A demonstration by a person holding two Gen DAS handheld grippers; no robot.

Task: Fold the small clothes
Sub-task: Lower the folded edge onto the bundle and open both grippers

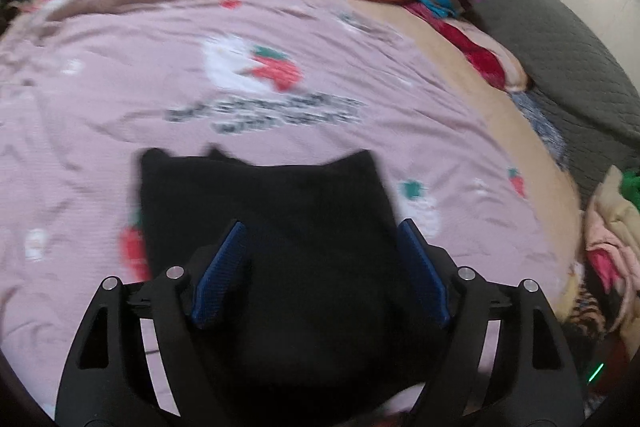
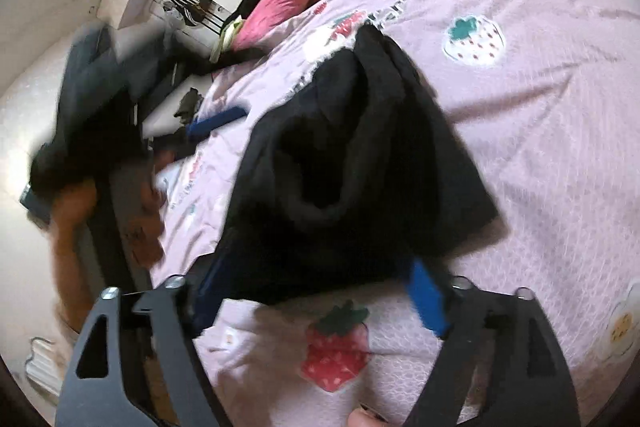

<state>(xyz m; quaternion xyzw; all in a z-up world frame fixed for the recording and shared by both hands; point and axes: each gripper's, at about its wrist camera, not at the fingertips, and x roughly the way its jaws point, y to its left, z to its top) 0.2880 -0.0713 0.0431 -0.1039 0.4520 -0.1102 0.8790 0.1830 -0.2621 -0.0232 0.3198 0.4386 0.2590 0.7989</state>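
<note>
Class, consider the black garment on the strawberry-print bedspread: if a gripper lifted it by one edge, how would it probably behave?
The black garment would probably droop limply, since it already sags into folds. It looks thin, so likely light. It seems unlikely to slide far on the textured bedspread.

Left gripper (image 1: 322,267) and right gripper (image 2: 316,299), jaws spread wide, angled downward.

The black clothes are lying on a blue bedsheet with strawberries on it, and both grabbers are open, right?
Almost. The bedsheet is pink, not blue, as both wrist views show. The rest holds: the black garment lies on it, strawberries are printed on it, and the left gripper and right gripper are both open.
</note>
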